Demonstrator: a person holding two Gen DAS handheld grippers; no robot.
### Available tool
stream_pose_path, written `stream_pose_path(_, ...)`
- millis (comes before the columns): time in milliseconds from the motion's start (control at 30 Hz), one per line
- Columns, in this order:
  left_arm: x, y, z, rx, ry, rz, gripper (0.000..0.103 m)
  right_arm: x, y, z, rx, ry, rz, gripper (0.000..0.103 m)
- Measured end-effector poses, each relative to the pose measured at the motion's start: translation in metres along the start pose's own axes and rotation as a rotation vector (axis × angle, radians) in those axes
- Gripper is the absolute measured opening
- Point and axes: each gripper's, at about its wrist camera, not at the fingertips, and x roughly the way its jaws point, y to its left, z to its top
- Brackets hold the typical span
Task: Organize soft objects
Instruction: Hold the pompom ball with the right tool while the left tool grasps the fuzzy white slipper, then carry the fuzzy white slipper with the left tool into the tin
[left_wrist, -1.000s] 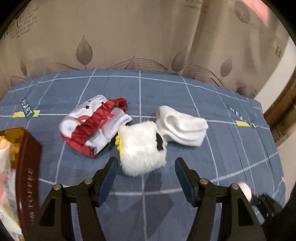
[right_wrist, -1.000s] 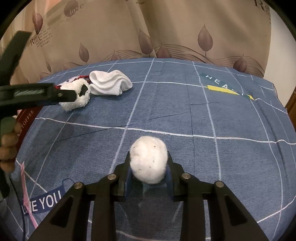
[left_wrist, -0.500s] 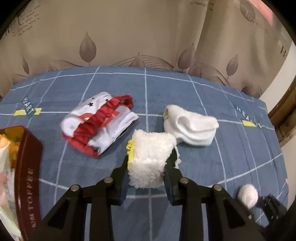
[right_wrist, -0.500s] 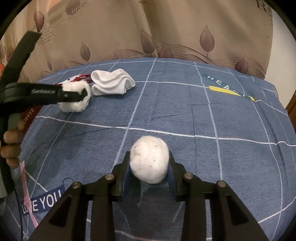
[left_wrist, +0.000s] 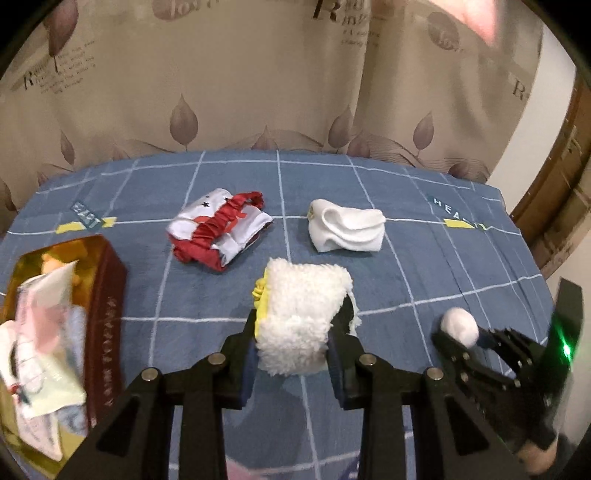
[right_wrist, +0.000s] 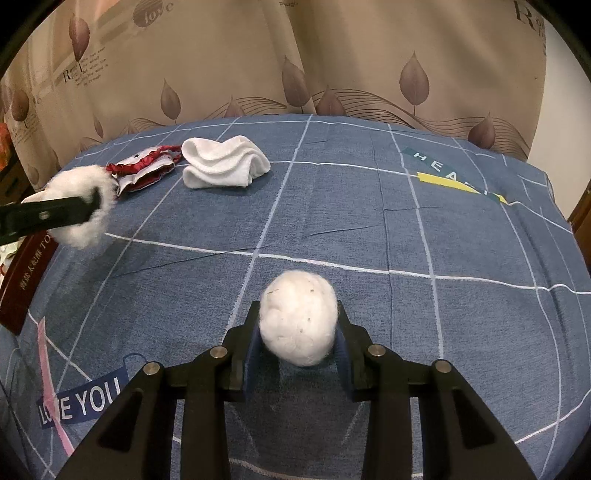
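Observation:
My left gripper (left_wrist: 295, 347) is shut on a fluffy white plush piece (left_wrist: 301, 314) with a yellow edge, held just above the blue checked cloth (left_wrist: 406, 280). My right gripper (right_wrist: 297, 332) is shut on a white cotton ball (right_wrist: 298, 317) low over the cloth. In the right wrist view the plush piece (right_wrist: 83, 206) hangs in the left gripper at far left. A red-and-white fabric bundle (left_wrist: 218, 230) and a folded white towel (left_wrist: 345, 230) lie behind on the cloth. In the left wrist view the cotton ball (left_wrist: 460, 326) and right gripper show at lower right.
A dark red tin box (left_wrist: 99, 325) holding paper and soft items stands at the left edge. A leaf-patterned curtain (left_wrist: 258, 81) hangs behind the table. A wooden frame (left_wrist: 554, 206) stands at far right. "LOVE YOU" label (right_wrist: 81, 402) marks the near cloth.
My left gripper closed on the plush piece, then lifted it and drew it back from the towel and bundle. The right gripper with the cotton ball stayed in place.

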Motion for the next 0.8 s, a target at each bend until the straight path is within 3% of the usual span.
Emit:
stream_pose_path(300,-0.054,0.024,-0.017,-0.011,-0.017,0.019,0.032,0.0,0.0,0.0,-0.001,0.0,-0.001,0.035)
stream_pose_path(600,-0.108,0.084,-0.025,-0.018,-0.094,0.181,0.032,0.0,-0.001,0.0,-0.004,0.0,-0.005,0.035)
stream_pose_path(800,-0.128,0.13,-0.036,-0.076,-0.106,0.239,0.032,0.0,0.0,0.0,-0.003,0.0,-0.004,0.035)
